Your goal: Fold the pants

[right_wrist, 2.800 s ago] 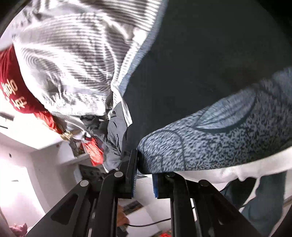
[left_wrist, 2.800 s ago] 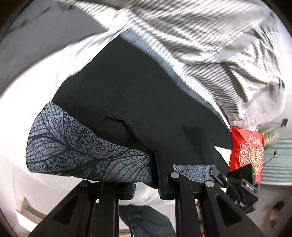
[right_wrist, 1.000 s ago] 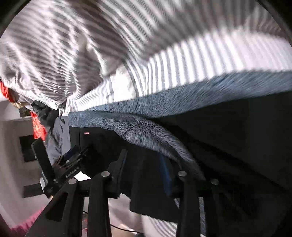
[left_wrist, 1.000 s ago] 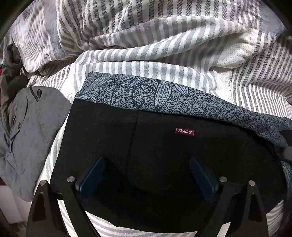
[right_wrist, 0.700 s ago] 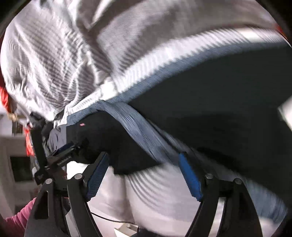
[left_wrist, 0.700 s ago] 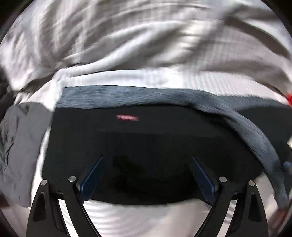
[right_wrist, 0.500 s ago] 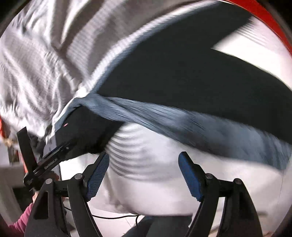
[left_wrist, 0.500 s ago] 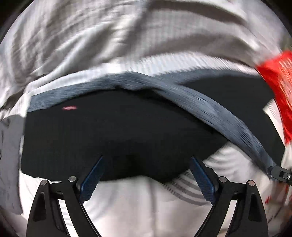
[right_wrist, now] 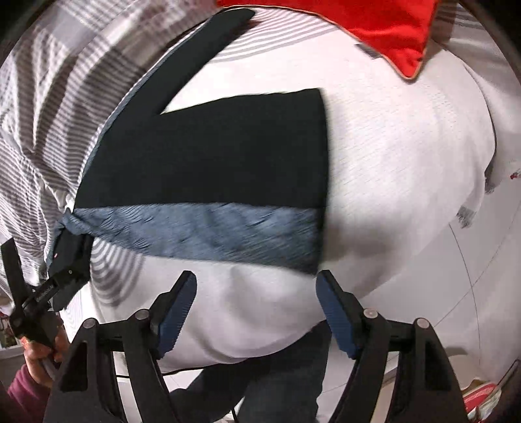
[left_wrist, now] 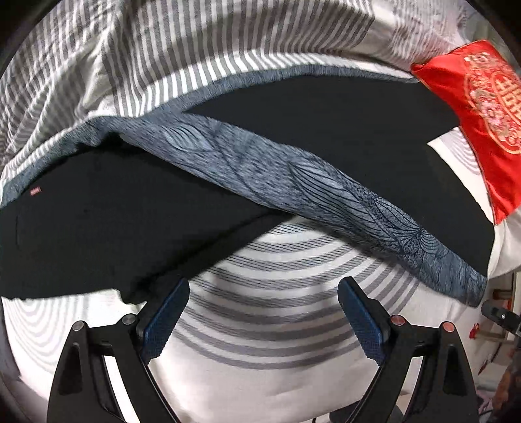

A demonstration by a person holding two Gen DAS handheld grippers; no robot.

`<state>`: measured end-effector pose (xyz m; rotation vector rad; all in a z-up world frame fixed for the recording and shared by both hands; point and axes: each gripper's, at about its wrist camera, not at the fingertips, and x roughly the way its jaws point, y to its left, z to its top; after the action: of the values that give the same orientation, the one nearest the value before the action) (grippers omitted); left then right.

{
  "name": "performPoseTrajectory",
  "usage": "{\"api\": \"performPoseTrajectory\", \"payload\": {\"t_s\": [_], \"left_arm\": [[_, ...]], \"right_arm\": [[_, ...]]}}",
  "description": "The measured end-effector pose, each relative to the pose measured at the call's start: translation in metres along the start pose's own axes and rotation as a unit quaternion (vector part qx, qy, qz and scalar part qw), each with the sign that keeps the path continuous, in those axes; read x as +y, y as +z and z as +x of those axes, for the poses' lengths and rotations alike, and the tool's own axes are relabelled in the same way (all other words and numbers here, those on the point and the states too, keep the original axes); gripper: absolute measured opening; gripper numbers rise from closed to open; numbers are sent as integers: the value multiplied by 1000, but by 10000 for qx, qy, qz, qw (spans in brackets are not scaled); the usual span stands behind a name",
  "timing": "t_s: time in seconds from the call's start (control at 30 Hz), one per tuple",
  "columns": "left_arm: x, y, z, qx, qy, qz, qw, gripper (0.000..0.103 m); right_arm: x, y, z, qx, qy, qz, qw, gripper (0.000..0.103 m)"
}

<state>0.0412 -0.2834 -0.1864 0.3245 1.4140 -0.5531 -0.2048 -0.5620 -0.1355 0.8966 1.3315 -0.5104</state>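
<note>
The black pants (left_wrist: 342, 130) with a blue-grey leaf-print side stripe (left_wrist: 293, 185) lie spread on the striped bed sheet (left_wrist: 280, 270). In the right wrist view the pants (right_wrist: 211, 156) show both legs forking apart, with the stripe (right_wrist: 202, 234) along the near leg. My left gripper (left_wrist: 263, 293) is open and empty, just short of the pants' near edge. My right gripper (right_wrist: 255, 289) is open and empty, just below the near leg's stripe. The left gripper's body (right_wrist: 42, 293) shows at the left of the right wrist view.
A red embroidered cushion (left_wrist: 482, 110) lies at the far right of the bed, also at the top of the right wrist view (right_wrist: 358, 19). A rumpled grey-striped duvet (left_wrist: 195, 42) lies behind the pants. The bed's near edge and the floor (right_wrist: 472, 293) are on the right.
Both grippers let go of the pants, opened, and drew back toward the bed's near edge. The pants now lie flat on the sheet with the legs spread.
</note>
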Motion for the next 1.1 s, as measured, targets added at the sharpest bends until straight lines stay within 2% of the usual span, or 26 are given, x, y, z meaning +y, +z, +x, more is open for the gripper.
{"api": "performPoseTrajectory", "payload": {"t_s": [0.07,0.13,0.27,0.3,0.37,0.4,0.47,0.6,0.67,0.77,0.83,1.0,1.1], "left_arm": [[-8,1,7,119,69,-62,9999,94],[-17,1,9,186,163,-88,9997,94],[-29,4,17,370,281,-216,9987,94],[-32,5,18,392,292,-239,9985,94],[-36,7,21,461,349,-280,9979,94],[-38,8,22,494,374,-288,9977,94],[-43,11,22,525,421,-297,9973,94],[-46,19,10,414,533,-394,9969,94],[-44,21,2,345,582,-484,9965,94],[-42,25,-9,232,734,-617,9951,94],[-41,24,-13,217,862,-651,9939,94],[-42,37,-6,309,962,-709,9923,94],[-44,55,-1,182,935,-807,9922,94]], "right_arm": [[-17,9,4,91,68,32,9999,73],[-30,17,11,211,305,44,9993,63],[-23,32,26,425,737,-286,9960,53],[-20,34,29,500,779,-346,9951,48],[-16,37,39,808,941,-430,9913,26],[-17,38,41,953,1078,-376,9889,3],[-15,45,37,1093,1572,-164,9814,3],[-1,77,5,878,2501,-14,9642,3],[11,108,-17,682,2888,-14,9550,3],[29,155,-41,484,3195,-140,9463,3],[38,190,-52,385,3279,-291,9435,3],[74,271,-49,273,3031,-752,9496,3],[88,318,-30,258,2566,-1032,9606,3]]}}
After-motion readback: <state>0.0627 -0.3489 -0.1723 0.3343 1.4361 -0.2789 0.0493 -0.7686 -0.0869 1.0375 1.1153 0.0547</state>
